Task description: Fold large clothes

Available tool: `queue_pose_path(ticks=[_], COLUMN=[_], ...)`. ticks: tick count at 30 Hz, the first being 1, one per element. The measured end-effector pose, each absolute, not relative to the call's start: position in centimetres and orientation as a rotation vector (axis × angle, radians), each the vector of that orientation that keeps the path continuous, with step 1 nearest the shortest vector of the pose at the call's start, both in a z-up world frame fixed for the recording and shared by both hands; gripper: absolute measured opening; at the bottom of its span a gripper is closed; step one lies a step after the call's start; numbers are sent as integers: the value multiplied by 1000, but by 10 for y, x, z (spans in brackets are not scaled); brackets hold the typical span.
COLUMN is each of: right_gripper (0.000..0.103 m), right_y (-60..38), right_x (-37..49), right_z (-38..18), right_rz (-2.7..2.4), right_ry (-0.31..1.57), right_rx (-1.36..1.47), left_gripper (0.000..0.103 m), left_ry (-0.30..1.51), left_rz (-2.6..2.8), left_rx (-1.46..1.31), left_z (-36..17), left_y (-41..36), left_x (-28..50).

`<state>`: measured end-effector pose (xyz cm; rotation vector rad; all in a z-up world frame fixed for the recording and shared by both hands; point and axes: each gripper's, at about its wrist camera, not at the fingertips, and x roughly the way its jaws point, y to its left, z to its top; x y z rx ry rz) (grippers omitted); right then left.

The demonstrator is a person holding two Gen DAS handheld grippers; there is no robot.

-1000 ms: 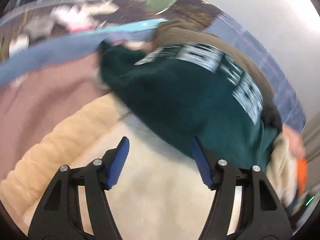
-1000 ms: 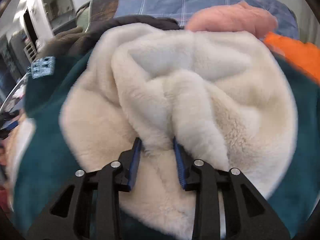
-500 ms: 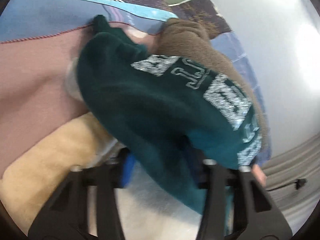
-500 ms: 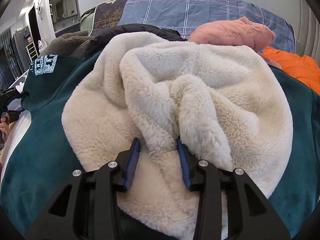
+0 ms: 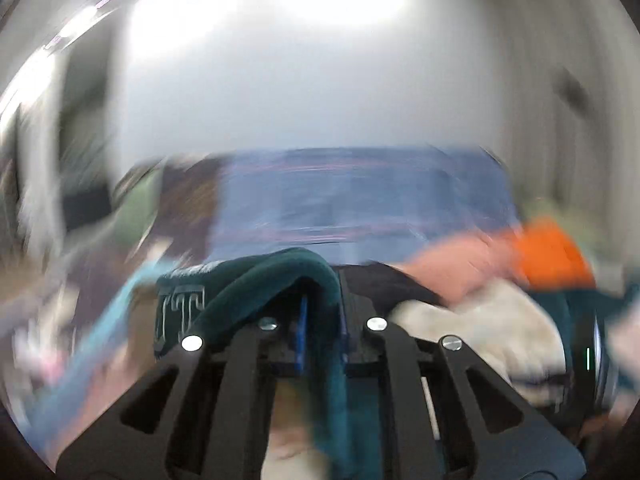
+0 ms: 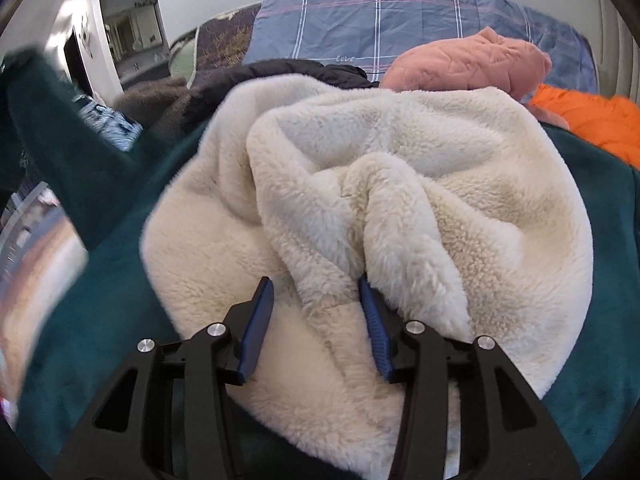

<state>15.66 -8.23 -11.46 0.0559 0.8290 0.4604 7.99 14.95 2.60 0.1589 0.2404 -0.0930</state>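
A dark green sweatshirt (image 6: 80,184) with a cream fleece lining (image 6: 400,168) lies heaped on the bed, lining side up. My left gripper (image 5: 322,312) is shut on a fold of the green fabric (image 5: 256,280), which drapes over its fingers with white lettering showing; this view is heavily blurred. In the right wrist view that lifted green part rises at the far left. My right gripper (image 6: 316,292) sits over a ridge of the lining. Its jaws are opening; the ridge lies between them, touching the right pad (image 6: 374,320) and clear of the left one.
A blue plaid bedcover (image 6: 400,20) lies at the far end of the bed. A pink quilted garment (image 6: 468,64) and an orange one (image 6: 592,116) sit at the back right, a black jacket (image 6: 280,72) and a brown fleece (image 6: 152,100) at the back left.
The left gripper closed on the green sweatshirt and lifted it, and its view swung up toward the wall. The right gripper's jaws widened around the fleece ridge and drew back slightly.
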Motion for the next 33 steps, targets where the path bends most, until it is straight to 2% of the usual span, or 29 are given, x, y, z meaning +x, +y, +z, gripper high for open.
queue_pose_path(ticks=[2, 3, 6, 8, 9, 10, 11, 13, 16, 17, 18, 22, 24, 25, 26, 29, 33], right_gripper=[49, 54, 64, 64, 64, 64, 64, 64, 64, 64, 64, 64, 64, 63, 63, 62, 63], right_y=[-109, -128, -174, -196, -203, -212, -216, -215, -184, -175, -161, -81, -35, -18, 1, 42, 68], right_x=[148, 140, 117, 104, 101, 98, 96, 95, 91, 89, 86, 74, 69, 65, 60, 39, 13], right_z=[-97, -86, -63, -56, -55, -54, -55, -54, -48, -46, -44, -38, -44, -48, -56, -83, -120], right_rz=[495, 485, 396, 332, 316, 298, 289, 295, 343, 357, 375, 457, 491, 505, 520, 575, 614], right_ry=[860, 863, 822, 805, 809, 815, 817, 814, 759, 740, 715, 611, 572, 550, 520, 437, 347], right_rx=[201, 256, 267, 231, 220, 212, 209, 197, 105, 66, 9, -286, -459, -530, -621, -875, -1118], left_gripper=[17, 19, 24, 28, 28, 35, 46, 54, 59, 65, 67, 66, 55, 45, 39, 37, 37], left_ry=[274, 297, 440, 537, 549, 559, 565, 554, 550, 544, 535, 565, 618, 649, 665, 706, 709], left_rz=[-197, -229, -358, -473, -494, -513, -526, -533, -514, -488, -449, -273, -171, -121, -98, -25, 3], left_rx=[367, 429, 551, 580, 597, 622, 638, 631, 553, 519, 475, 308, 195, 134, 99, -43, -75], left_z=[7, -5, -52, -79, -86, -93, -96, -95, -85, -80, -76, -75, -82, -86, -89, -102, -110], left_y=[79, 59, 13, 3, 1, 1, 3, 17, 40, 49, 64, 126, 157, 173, 182, 217, 233], left_x=[85, 89, 97, 94, 90, 84, 78, 69, 52, 50, 47, 47, 61, 67, 71, 77, 76])
